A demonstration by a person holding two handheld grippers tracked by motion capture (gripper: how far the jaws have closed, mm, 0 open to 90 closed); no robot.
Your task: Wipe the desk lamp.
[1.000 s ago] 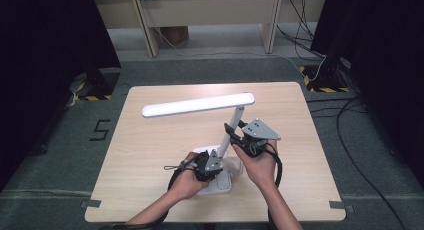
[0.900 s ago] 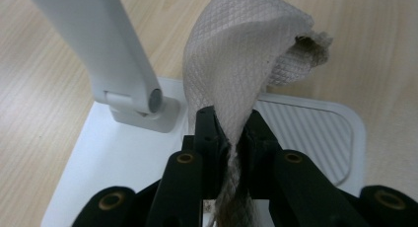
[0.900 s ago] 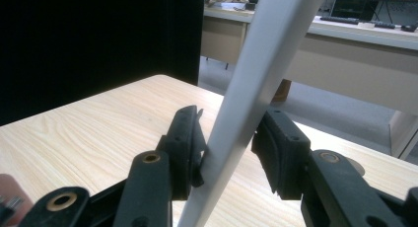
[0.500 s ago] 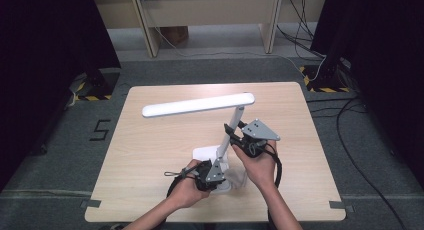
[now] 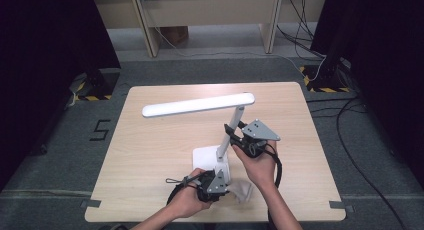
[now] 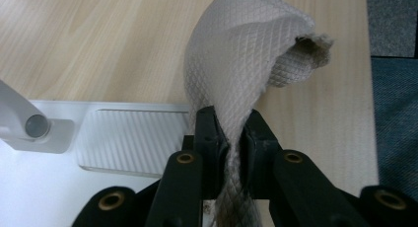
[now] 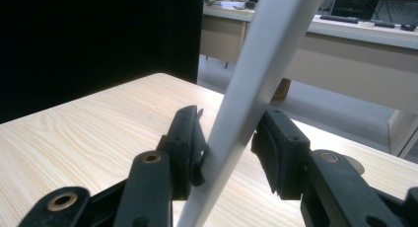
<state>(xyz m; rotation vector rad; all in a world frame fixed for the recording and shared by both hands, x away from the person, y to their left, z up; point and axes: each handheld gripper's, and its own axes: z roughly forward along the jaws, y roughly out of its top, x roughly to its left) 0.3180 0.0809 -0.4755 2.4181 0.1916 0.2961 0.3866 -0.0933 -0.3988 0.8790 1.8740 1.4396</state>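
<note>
A white desk lamp stands on the wooden table (image 5: 160,145), with a long flat head (image 5: 197,105), a slanted stem (image 5: 232,127) and a flat base (image 5: 206,156). My right gripper (image 5: 233,138) is shut on the stem partway up; in the right gripper view the stem (image 7: 266,64) runs between the pads of the right gripper (image 7: 226,133). My left gripper (image 5: 226,189) is at the near side of the base, shut on a beige quilted cloth (image 5: 243,190). In the left gripper view the cloth (image 6: 246,54) curls up from the jaws of the left gripper (image 6: 234,131) beside the lamp base (image 6: 49,187).
The table's near edge (image 5: 210,217) lies just behind my left hand, and grey carpet (image 6: 394,113) shows past the table's side. Desks and cables stand far behind the table. Dark curtains flank both sides.
My left gripper has drawn the cloth off the lamp base toward the table's near edge. The right gripper has kept still on the stem.
</note>
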